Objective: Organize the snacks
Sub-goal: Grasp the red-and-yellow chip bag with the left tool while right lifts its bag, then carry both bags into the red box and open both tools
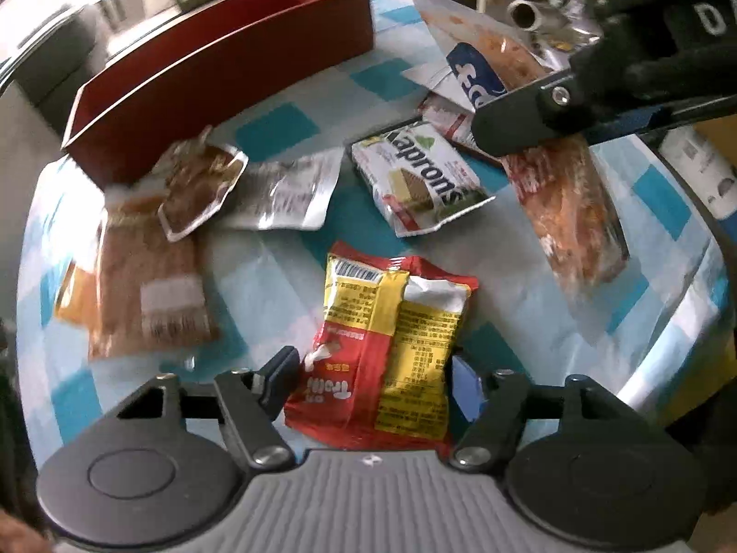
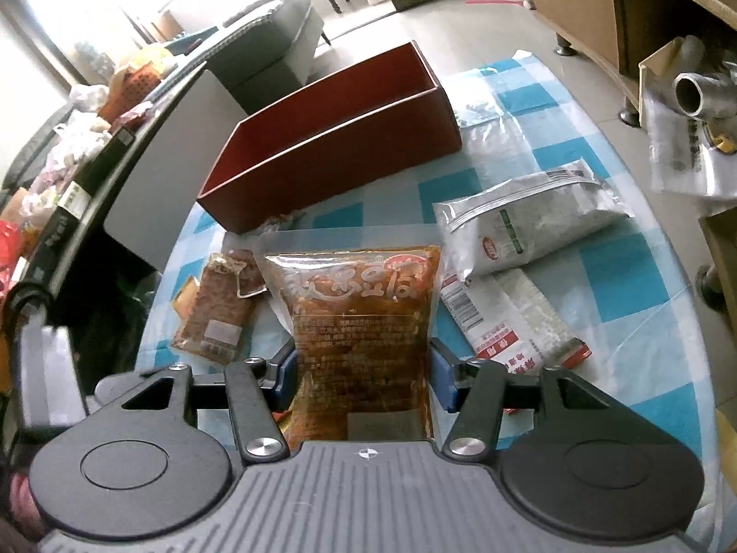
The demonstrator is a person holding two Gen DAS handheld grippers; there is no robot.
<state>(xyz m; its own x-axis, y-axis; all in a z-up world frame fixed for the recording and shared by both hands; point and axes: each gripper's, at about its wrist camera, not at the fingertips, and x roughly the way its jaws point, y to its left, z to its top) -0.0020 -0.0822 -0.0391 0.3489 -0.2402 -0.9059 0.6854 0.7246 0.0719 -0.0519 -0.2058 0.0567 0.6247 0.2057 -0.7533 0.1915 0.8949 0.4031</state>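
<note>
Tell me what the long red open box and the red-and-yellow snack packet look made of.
Long red open box: rigid board or lacquered wood by its look; flat walls, sharp edges, dull sheen. Cannot tell which.
Red-and-yellow snack packet: thin printed plastic film, glossy; it creases and catches glare.

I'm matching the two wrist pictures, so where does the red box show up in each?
Left wrist view: the red box sits upper left, at the far edge of the checked tablecloth.
Right wrist view: the red box is at upper centre, beyond the orange-brown pouch gripped in the right tongs.
Shared landmark: the blue-and-white checked tablecloth.
</note>
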